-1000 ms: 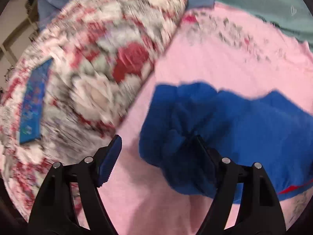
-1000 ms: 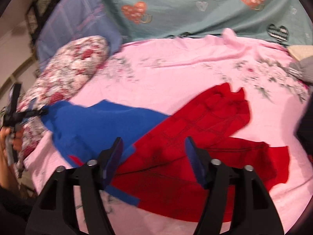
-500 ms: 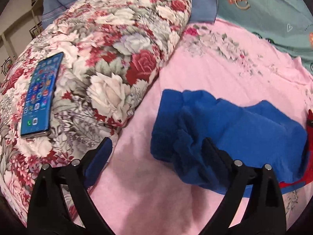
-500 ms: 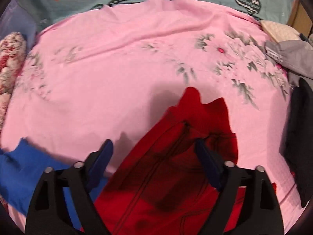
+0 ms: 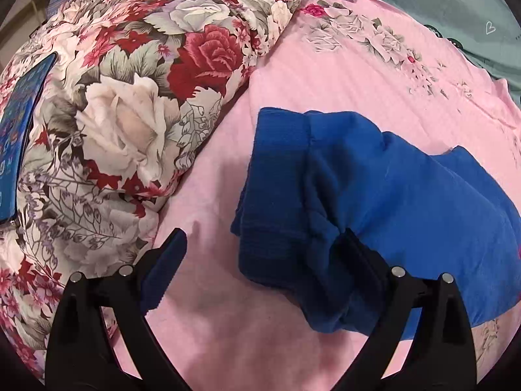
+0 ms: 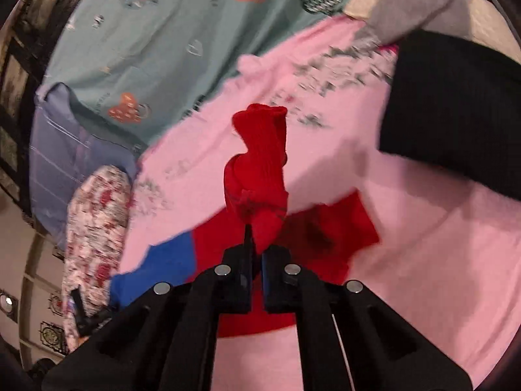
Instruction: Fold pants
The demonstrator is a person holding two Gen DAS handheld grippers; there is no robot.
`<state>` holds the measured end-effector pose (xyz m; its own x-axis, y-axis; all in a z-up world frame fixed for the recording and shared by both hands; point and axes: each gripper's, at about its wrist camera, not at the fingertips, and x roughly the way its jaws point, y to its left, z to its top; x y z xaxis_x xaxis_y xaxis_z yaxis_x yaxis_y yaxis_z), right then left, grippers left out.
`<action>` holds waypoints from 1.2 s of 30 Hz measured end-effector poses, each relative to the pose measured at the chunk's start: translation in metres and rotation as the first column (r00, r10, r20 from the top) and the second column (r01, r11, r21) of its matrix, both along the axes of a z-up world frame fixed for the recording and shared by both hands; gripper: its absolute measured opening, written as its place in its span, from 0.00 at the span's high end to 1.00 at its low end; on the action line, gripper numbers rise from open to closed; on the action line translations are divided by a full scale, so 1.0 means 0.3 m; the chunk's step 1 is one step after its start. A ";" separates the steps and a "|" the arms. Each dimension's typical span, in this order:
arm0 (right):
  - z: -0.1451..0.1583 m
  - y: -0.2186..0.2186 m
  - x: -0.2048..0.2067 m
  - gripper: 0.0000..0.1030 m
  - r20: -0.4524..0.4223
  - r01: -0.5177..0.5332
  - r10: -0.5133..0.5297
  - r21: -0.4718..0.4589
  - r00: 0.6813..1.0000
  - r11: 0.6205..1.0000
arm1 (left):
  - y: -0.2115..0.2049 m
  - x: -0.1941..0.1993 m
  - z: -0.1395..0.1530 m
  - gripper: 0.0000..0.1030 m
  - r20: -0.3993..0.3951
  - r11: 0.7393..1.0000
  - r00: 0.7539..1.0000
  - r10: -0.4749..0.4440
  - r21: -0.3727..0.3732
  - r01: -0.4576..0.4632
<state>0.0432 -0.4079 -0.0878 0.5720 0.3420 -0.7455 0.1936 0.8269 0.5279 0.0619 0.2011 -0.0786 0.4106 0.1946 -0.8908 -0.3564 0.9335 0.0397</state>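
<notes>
The pants have one blue leg and one red leg, and they lie on a pink bedsheet. My left gripper hangs open over the blue leg's bunched end. Its right finger is against the blue cloth and its left finger is over bare sheet. My right gripper is closing, with a twisted bunch of the red leg pinched between its pads. That bunch stands up off the sheet. The rest of the red cloth and a strip of blue leg lie flat below it.
A large floral pillow lies left of the blue leg, with a phone on top of it. A black garment and a grey one lie at the right of the bed. A teal sheet covers the far side.
My right gripper swung to the red leg's end, rolled, shut on the cloth and raised it off the sheet. The left jaws spread wider and stayed over the blue leg's end.
</notes>
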 end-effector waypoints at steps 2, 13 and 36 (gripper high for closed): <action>-0.108 -0.017 -0.007 0.77 -0.108 0.030 -0.030 -0.004 0.994 1.000 | 0.003 -0.014 0.016 0.07 0.009 1.000 1.000 0.004 -0.002 -0.004; -0.054 0.002 0.067 0.42 -0.026 0.049 -0.053 -0.147 0.998 0.988 | 0.020 -0.042 0.018 0.07 -0.010 0.999 0.999 0.041 -0.015 -0.041; 0.151 0.298 0.002 0.32 0.249 -0.092 0.186 -0.346 0.950 0.934 | 0.038 -0.069 0.011 0.45 -0.113 0.889 0.990 0.085 -0.441 -0.126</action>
